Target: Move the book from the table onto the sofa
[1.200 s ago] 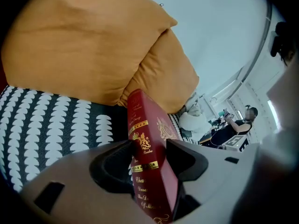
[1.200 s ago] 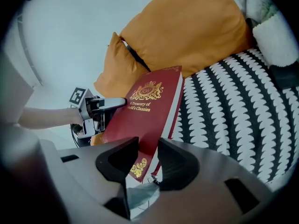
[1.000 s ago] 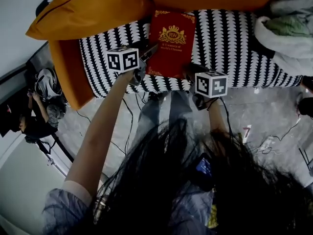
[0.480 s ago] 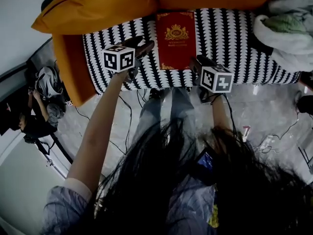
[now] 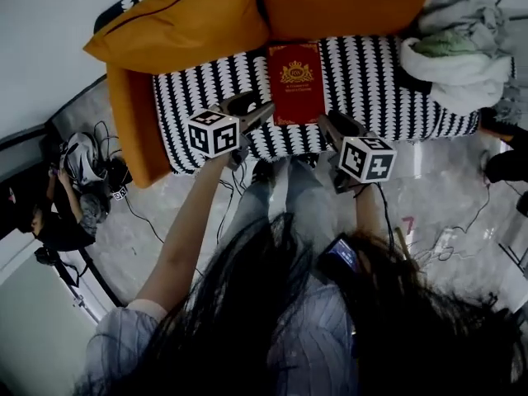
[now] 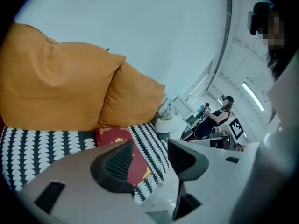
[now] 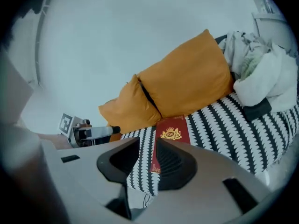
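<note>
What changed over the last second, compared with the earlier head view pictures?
Both grippers drew back from the red hardback book. The left gripper, its jaws just opening, and the right gripper, its jaws just closing, hold nothing. The book, tilted a second ago, now lies square on the black-and-white patterned sofa seat. The orange cushions stayed put.

I face a sofa [image 5: 388, 81] under a black-and-white patterned cover. Two orange cushions [image 5: 190, 23] lean at its back, against a plain pale wall [image 5: 41, 48]. A heap of pale cloth [image 5: 450, 52] lies at its right end. Below me the grey floor [image 5: 445, 180] shines dully, with thin cables [image 5: 437, 252] trailing over it. Farther off, a long strip light [image 6: 252, 96] glows overhead.
</note>
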A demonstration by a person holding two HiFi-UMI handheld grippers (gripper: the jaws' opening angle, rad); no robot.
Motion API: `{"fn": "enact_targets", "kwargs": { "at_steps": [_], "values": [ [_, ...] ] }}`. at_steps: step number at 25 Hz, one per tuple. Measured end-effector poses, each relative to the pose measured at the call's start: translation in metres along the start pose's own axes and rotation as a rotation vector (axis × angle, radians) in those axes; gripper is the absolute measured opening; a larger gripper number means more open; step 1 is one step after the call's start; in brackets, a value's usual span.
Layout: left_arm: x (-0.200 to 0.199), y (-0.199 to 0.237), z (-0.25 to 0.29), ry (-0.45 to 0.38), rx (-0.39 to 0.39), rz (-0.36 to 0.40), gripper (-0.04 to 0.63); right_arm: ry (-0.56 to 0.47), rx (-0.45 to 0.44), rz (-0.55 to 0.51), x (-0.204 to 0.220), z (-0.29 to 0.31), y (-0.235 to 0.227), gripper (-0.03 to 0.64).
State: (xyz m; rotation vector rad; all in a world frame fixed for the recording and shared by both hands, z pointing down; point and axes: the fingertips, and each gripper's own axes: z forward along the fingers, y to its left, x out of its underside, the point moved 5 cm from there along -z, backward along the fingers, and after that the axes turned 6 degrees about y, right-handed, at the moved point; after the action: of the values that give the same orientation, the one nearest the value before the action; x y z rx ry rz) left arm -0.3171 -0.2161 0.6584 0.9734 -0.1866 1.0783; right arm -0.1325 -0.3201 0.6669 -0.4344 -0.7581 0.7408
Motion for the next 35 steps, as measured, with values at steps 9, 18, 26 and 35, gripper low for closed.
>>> {"fn": "enact_targets", "kwargs": {
  "at_steps": [9,18,26,35],
  "values": [
    [-0.019,-0.094,-0.093,-0.075,0.135,0.144,0.195,-0.173,0.028,-0.041,-0.015,-0.092,0.1,0.106],
    [-0.016,-0.132,-0.18,-0.083,0.178,0.3,0.184,-0.288,0.087,-0.069,-0.015,-0.155,0.174,0.087],
    [-0.022,-0.158,-0.237,-0.208,0.308,0.297,0.147,-0.405,0.174,-0.095,0.003,-0.195,0.227,0.069],
    [0.01,-0.19,-0.247,-0.126,0.426,0.398,0.127,-0.45,0.239,-0.047,0.054,-0.215,0.254,0.06]
  ]
}}
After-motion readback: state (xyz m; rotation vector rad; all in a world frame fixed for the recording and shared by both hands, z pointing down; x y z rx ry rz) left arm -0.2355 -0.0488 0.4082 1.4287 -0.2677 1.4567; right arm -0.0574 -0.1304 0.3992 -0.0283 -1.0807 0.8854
